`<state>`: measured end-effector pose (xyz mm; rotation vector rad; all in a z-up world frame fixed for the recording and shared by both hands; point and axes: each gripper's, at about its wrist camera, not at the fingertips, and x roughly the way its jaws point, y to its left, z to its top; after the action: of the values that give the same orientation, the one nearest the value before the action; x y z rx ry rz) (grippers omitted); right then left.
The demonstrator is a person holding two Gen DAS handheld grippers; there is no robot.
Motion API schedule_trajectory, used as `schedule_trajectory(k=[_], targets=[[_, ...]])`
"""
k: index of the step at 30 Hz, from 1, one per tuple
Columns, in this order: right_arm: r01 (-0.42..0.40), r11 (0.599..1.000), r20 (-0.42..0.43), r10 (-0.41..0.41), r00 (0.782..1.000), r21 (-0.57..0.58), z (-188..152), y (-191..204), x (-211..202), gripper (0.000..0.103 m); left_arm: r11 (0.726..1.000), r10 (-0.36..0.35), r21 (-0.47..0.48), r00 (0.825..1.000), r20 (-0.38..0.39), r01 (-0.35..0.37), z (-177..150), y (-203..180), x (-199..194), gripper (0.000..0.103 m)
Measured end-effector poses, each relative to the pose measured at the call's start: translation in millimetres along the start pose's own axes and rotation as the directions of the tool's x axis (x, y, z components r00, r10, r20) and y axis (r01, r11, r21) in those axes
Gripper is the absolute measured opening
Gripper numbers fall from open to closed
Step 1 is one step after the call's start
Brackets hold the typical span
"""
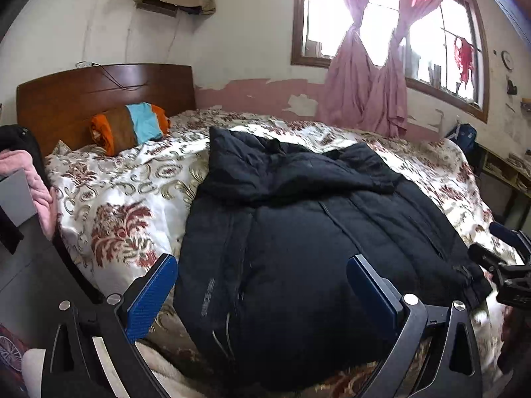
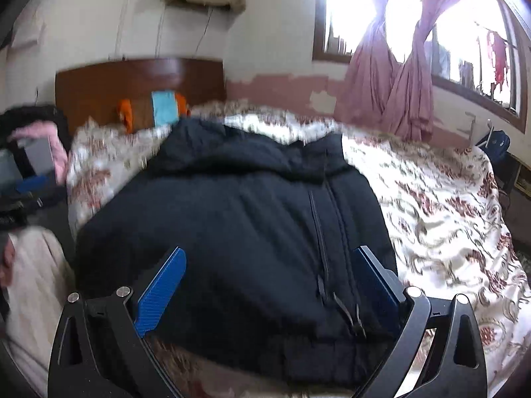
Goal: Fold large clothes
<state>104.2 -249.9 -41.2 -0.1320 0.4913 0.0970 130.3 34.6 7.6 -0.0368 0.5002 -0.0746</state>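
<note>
I see a black jacket [image 1: 298, 232] on a white bedspread [image 1: 126, 192] with red-brown floral print, pink curtains [image 1: 365, 93], and an orange, brown and turquoise pillow [image 1: 131, 127].

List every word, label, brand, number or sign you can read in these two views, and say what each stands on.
None can be read for certain.
Pale print on the black jacket, left wrist view: too small and turned sideways to read.
Round wall clock: numerals too small.
Right wrist view: too blurred.

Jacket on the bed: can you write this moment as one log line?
jacket: flat on bed, partly folded | left gripper: open, above jacket | right gripper: open, above jacket
</note>
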Motion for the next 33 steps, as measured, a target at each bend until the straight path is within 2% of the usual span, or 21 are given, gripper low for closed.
schedule_trajectory(k=[7, 14, 19, 22, 29, 33], targets=[[0.019, 0.987, -0.145, -0.042, 0.988, -0.161, -39.8, 4.1, 2.5, 0.098, 0.990, -0.035, 0.134, 0.998, -0.058, 0.043, -32.0, -16.8, 2.1, 0.103], [0.038, 0.962, -0.222, -0.101, 0.970, -0.271, -61.8, 15.0, 11.9, 0.098, 0.970, -0.048, 0.231, 0.989, -0.140, 0.080, -49.5, -38.6, 6.0, 0.103], [0.072, 0.964, -0.208, -0.128, 0.970, -0.256, -64.1, 17.1, 20.0, 0.101, 0.949, -0.017, 0.304, 0.976, -0.216, 0.084, -60.8, -51.8, 14.7, 0.103], [0.080, 0.971, -0.192, -0.125, 0.973, -0.225, -62.8, 19.2, 24.7, 0.101, 0.941, -0.004, 0.327, 0.973, -0.230, 0.081, -63.6, -56.0, 16.0, 0.103], [0.100, 0.975, -0.083, -0.119, 0.989, -0.198, -46.6, 25.3, 15.9, 0.101, 0.938, -0.029, 0.329, 0.970, -0.242, 0.111, -64.2, -53.7, 15.3, 0.103], [0.068, 0.985, -0.049, -0.077, 0.996, -0.159, -24.6, 18.1, 10.2, 0.101, 0.935, -0.063, 0.325, 0.969, -0.238, 0.141, -64.2, -52.6, 12.6, 0.103]])
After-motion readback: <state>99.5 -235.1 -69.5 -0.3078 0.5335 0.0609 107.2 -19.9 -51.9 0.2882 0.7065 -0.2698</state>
